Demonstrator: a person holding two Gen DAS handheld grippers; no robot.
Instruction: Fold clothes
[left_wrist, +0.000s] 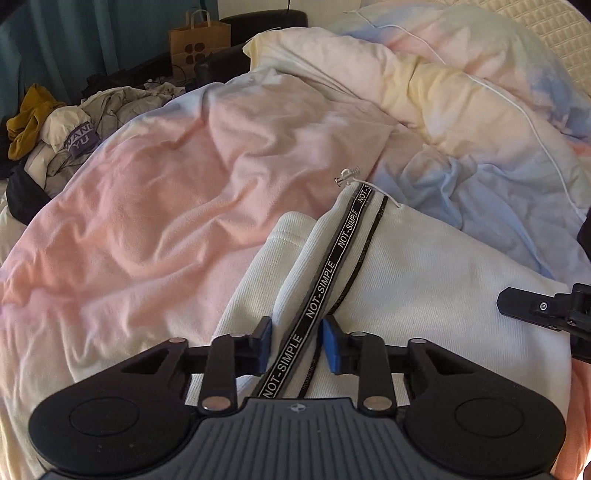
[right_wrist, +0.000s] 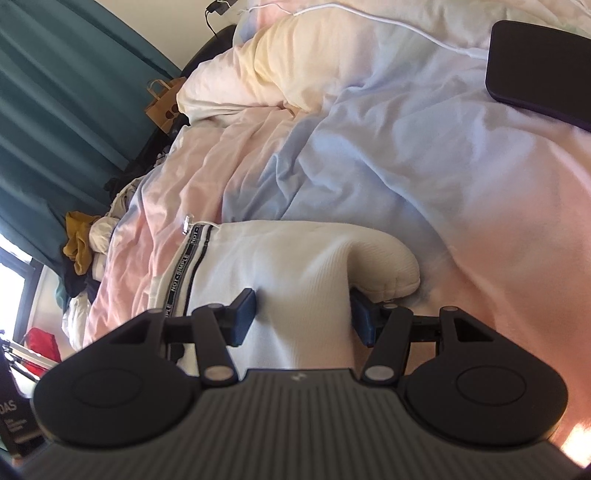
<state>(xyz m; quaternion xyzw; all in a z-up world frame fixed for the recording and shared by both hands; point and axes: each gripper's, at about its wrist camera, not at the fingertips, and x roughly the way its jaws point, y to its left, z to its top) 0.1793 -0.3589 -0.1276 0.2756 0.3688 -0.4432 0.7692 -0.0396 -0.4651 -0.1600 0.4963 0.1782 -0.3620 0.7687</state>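
The white ribbed-knit garment with black "NOT-SIMPLE" lettered tape (left_wrist: 424, 280) lies on the bed, on a rumpled pastel pink, blue and yellow duvet (left_wrist: 155, 192), partly gathered, with a rounded fold bulging at its right side in the right wrist view. The left tool (left_wrist: 295, 343) has its blue pads narrowly apart on either side of the lettered black tape (left_wrist: 325, 280); whether they already pinch cloth I cannot tell, since a gap shows on both sides of the tape. The right tool (right_wrist: 303, 314) stands half-wide with a raised ridge of the white knit between its pads, which seem to touch the ridge's sides, though a firm hold is not clear. The risks, as I judge them: the left tool may catch only the thin tape or one layer, so the garment drags askew; the loose right hold may let the ridge slip out; and either tool could snag the soft duvet beneath and lift it along.
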